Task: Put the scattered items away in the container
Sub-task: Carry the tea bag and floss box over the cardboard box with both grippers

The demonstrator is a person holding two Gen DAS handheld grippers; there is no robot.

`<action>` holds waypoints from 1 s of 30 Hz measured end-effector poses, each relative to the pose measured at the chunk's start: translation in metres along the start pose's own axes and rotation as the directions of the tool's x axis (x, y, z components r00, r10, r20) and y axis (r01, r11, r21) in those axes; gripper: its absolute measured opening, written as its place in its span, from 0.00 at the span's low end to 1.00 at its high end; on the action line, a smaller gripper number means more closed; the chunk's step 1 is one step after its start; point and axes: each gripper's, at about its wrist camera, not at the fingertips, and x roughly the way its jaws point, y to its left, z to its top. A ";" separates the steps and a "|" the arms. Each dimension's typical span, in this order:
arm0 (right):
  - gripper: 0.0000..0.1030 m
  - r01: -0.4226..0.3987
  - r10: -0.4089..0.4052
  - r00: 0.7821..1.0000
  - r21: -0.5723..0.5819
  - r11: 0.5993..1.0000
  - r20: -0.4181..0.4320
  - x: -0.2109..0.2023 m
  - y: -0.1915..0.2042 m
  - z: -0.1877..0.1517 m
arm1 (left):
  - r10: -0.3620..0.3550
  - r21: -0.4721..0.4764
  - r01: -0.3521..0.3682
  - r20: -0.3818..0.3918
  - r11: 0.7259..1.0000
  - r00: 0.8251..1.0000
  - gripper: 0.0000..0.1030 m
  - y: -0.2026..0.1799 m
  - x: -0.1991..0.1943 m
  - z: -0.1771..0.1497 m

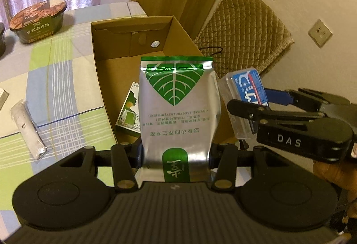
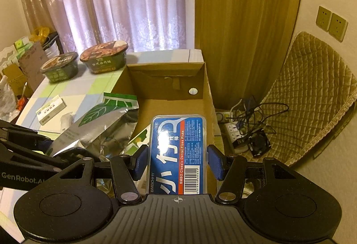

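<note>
Your left gripper [image 1: 176, 154] clamps a silver tea pouch [image 1: 177, 105]; your right gripper [image 2: 178, 161] clamps a floss-pick case [image 2: 178, 150]. The cardboard box [image 2: 206, 92] lies open at twelve o'clock.

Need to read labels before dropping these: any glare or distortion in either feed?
Left wrist: foil pouch mirrors light, print still legible; fisheye bends the box edges. Right wrist: white glare patch on the floss case, crumpled foil glints; dim yellowish room light in both.

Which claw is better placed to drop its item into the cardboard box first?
Probably the right claw: its floss pick case already hangs over the open cardboard box. The left claw holds the silver tea pouch nearer the box's front edge.
</note>
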 end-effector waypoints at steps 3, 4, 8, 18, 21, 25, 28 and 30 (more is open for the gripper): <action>0.57 0.001 -0.001 1.000 0.000 1.000 0.000 0.004 -0.002 0.002 | 0.007 -0.028 -0.007 0.008 1.000 1.000 0.42 0.003 0.005 0.005; 0.57 0.002 -0.002 1.000 0.000 1.000 0.000 0.006 -0.003 0.002 | 0.009 -0.038 -0.008 0.011 0.999 1.000 0.42 0.004 0.006 0.007; 0.57 0.003 -0.002 1.000 0.004 1.000 -0.006 0.012 -0.007 0.003 | 0.016 -0.059 -0.015 0.021 0.998 1.000 0.42 0.007 0.012 0.015; 0.57 0.003 -0.003 1.000 0.014 1.000 -0.019 0.027 -0.011 0.006 | 0.024 -0.094 -0.021 0.025 0.995 0.999 0.42 0.011 0.028 0.025; 0.57 0.003 -0.003 1.000 0.017 1.000 -0.020 0.030 -0.012 0.007 | 0.028 -0.100 -0.026 0.028 0.995 0.999 0.42 0.011 0.032 0.027; 0.57 0.003 -0.003 1.000 0.020 1.000 -0.018 0.031 -0.012 0.007 | 0.031 -0.114 -0.028 0.031 0.993 0.999 0.42 0.014 0.036 0.030; 0.57 0.002 -0.001 1.000 0.020 1.000 -0.020 0.032 -0.012 0.006 | 0.034 -0.113 -0.031 0.031 0.993 0.999 0.42 0.014 0.038 0.032; 0.57 0.001 0.000 1.000 0.020 1.000 -0.021 0.034 -0.012 0.007 | 0.036 -0.114 -0.032 0.032 0.993 0.999 0.42 0.015 0.040 0.032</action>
